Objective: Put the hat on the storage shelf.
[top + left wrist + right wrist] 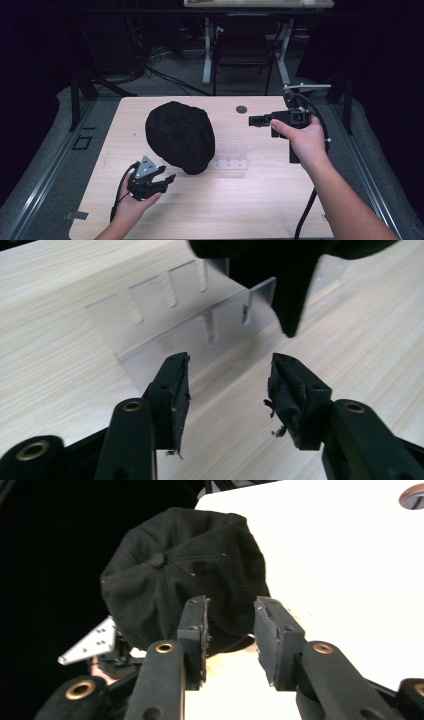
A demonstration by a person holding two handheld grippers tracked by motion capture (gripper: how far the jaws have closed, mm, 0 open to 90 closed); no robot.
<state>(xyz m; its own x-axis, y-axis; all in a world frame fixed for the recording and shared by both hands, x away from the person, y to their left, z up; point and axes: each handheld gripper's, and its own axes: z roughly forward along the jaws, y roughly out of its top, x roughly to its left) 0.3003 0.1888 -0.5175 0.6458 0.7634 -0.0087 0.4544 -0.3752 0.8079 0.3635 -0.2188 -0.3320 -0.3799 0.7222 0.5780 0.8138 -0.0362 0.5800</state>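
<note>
- A black cap (180, 136) lies crown-up on the light wooden bench (260, 205), a little left of the middle of the high view, with its button showing in the right gripper view (158, 559).
- Just right of the cap's lower edge in the high view sits a clear plastic stand (231, 157) with slots cut in it; the cap's dark edge overlaps its left end.
- In the left gripper view the clear stand (200, 315) fills the upper middle of the frame, and a dark point of the cap (292, 295) hangs down over it at upper right.
- The left hand-held gripper (167, 178) is at lower left of the high view, held in the person's left hand (134, 202), just below and left of the cap's lower edge, not touching it.
- Its jaws stand well apart, with bare bench between the worn pads (181, 390) and nothing held.
- The right hand-held gripper (256, 121) is at upper right of the high view, in the person's right hand (305, 140), pointing left toward the cap and well apart from it.
- Its jaws are also apart; in the right gripper view the pads (200, 630) frame the cap's near edge without touching it.
- A small round dark disc (242, 108) sits on the bench near its far edge, between the cap and the right hand-held gripper.
</note>
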